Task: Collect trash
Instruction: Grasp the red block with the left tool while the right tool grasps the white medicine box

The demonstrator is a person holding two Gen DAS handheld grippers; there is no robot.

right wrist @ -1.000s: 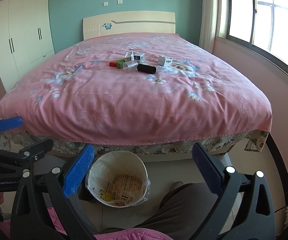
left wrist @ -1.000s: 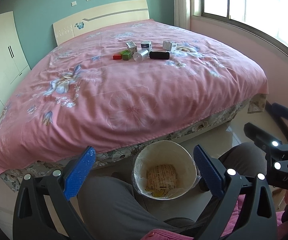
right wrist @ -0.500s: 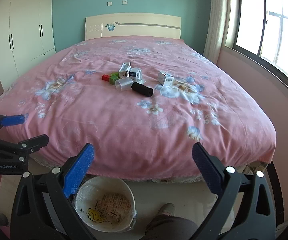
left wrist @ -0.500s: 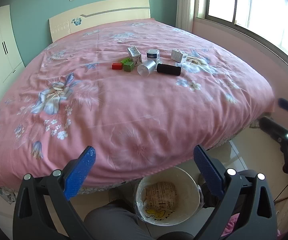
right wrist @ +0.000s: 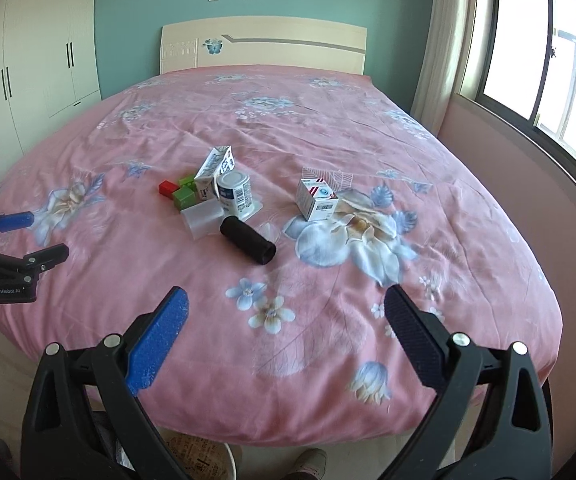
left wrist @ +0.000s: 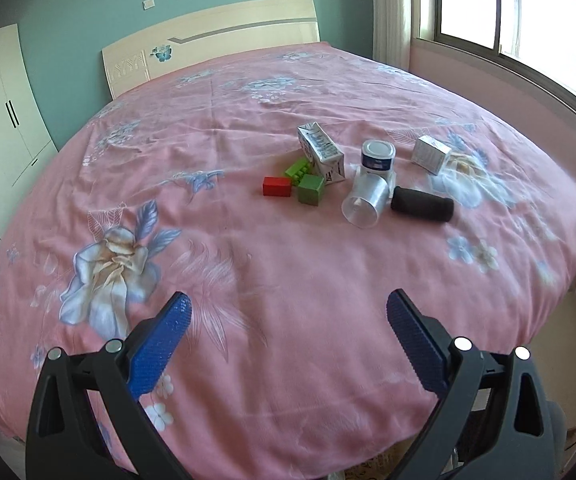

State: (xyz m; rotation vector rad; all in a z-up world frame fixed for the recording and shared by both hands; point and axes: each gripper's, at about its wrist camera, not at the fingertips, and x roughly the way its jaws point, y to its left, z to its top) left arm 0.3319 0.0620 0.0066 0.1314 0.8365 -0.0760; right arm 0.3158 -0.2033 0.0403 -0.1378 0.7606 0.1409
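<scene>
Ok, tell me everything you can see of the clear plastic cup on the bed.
The clear plastic cup is translucent and looks empty. It lies on its side on the pink floral bedspread, open mouth toward the left wrist camera, base toward the blue-and-white can just behind it. The black cylinder lies close beside it, seemingly touching near the base, and a green block sits on its other side, apart. No fingers are near it.
</scene>
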